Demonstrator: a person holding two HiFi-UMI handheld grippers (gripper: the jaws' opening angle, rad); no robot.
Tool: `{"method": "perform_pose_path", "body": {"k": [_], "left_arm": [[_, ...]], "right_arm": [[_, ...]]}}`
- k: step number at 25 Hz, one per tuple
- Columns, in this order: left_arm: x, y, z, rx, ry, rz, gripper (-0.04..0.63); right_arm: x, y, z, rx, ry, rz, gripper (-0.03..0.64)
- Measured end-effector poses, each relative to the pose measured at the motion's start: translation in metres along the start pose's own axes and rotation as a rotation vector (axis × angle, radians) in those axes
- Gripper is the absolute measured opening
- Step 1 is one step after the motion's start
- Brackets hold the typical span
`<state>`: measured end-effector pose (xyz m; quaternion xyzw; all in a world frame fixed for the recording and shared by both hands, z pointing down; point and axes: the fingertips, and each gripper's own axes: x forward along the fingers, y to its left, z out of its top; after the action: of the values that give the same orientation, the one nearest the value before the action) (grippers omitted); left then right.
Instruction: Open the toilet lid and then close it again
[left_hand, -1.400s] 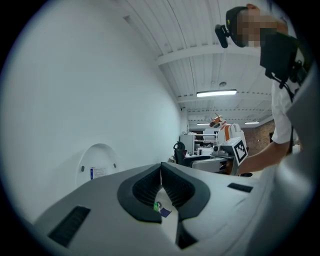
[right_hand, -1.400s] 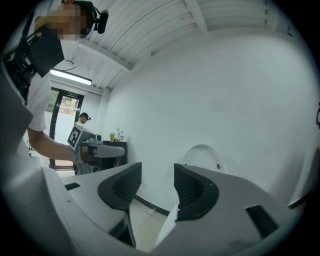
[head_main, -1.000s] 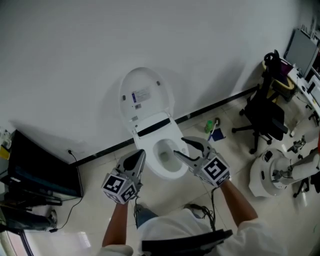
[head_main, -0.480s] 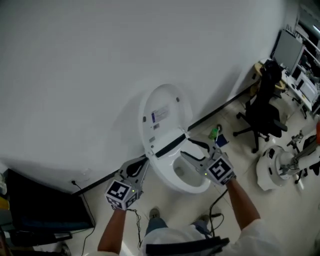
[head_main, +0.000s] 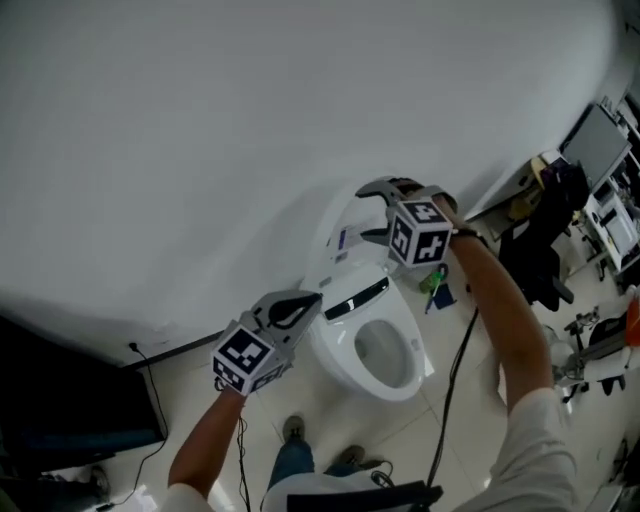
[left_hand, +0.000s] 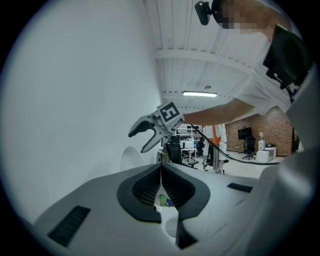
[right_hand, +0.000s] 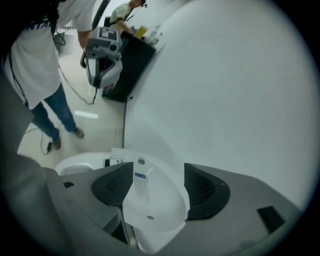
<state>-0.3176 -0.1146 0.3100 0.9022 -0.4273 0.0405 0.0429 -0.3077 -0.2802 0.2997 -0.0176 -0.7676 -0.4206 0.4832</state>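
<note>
The white toilet (head_main: 385, 355) stands against the wall with its lid (head_main: 345, 225) raised. My right gripper (head_main: 362, 214) is up at the lid's top edge. In the right gripper view the lid (right_hand: 150, 200) with its small label sits between the two jaws of my right gripper (right_hand: 160, 187). Those jaws have just been opening, and the pads (right_hand: 116, 184) do not press on the lid. My left gripper (head_main: 312, 300) hovers left of the seat hinge, jaws shut on nothing. The left gripper view shows my left gripper (left_hand: 161, 170) with the right gripper (left_hand: 138, 142) beyond it.
A black cabinet (head_main: 70, 430) stands on the floor at the left. A black office chair (head_main: 545, 250) and desks are at the right. A green bottle (head_main: 432, 280) lies on the floor beside the toilet. A cable (head_main: 455, 370) hangs from my right arm.
My right gripper has risen from above the bowl to the top of the raised lid, rolling over and opening wider. The left gripper has shifted sideways near the hinge.
</note>
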Motion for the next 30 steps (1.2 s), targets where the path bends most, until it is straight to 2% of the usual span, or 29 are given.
{"method": "perform_pose_path", "body": {"k": [2,5,8,11,12,13,14,18,22,26,30], "left_arm": [[0.000,0.012,-0.003,0.004,0.008,0.002,0.000],[0.000,0.023,-0.011,0.003,0.028,-0.002,0.000],[-0.007,0.029,-0.023,-0.005,0.048,0.004,0.000],[-0.016,0.039,-0.033,-0.014,0.061,0.013,0.000],[-0.018,0.043,-0.036,-0.021,0.063,0.019,0.000],[-0.019,0.045,-0.039,-0.029,0.065,0.025,0.000],[-0.019,0.047,-0.042,-0.037,0.069,0.028,0.000],[-0.013,0.043,-0.044,-0.045,0.074,0.015,0.000],[0.000,0.025,-0.035,-0.026,0.068,-0.032,0.000],[0.017,-0.001,-0.024,-0.001,0.054,-0.074,0.000],[0.041,-0.041,-0.022,0.013,0.031,-0.126,0.000]], "right_arm": [[0.034,-0.015,-0.008,-0.111,0.096,0.105,0.345],[0.072,-0.029,-0.024,-0.210,0.231,0.238,0.371],[0.099,-0.026,-0.054,-0.275,0.382,0.364,0.373],[0.110,-0.018,-0.072,-0.296,0.458,0.440,0.371],[0.111,-0.018,-0.075,-0.305,0.470,0.440,0.370],[0.111,-0.021,-0.075,-0.319,0.475,0.430,0.321],[0.110,-0.022,-0.074,-0.340,0.477,0.420,0.216],[0.102,-0.019,-0.067,-0.382,0.460,0.401,0.206],[0.071,0.013,-0.065,-0.397,0.409,0.357,0.199],[0.025,0.073,-0.062,-0.373,0.305,0.273,0.199],[-0.018,0.166,-0.066,-0.292,0.197,0.156,0.204]]}}
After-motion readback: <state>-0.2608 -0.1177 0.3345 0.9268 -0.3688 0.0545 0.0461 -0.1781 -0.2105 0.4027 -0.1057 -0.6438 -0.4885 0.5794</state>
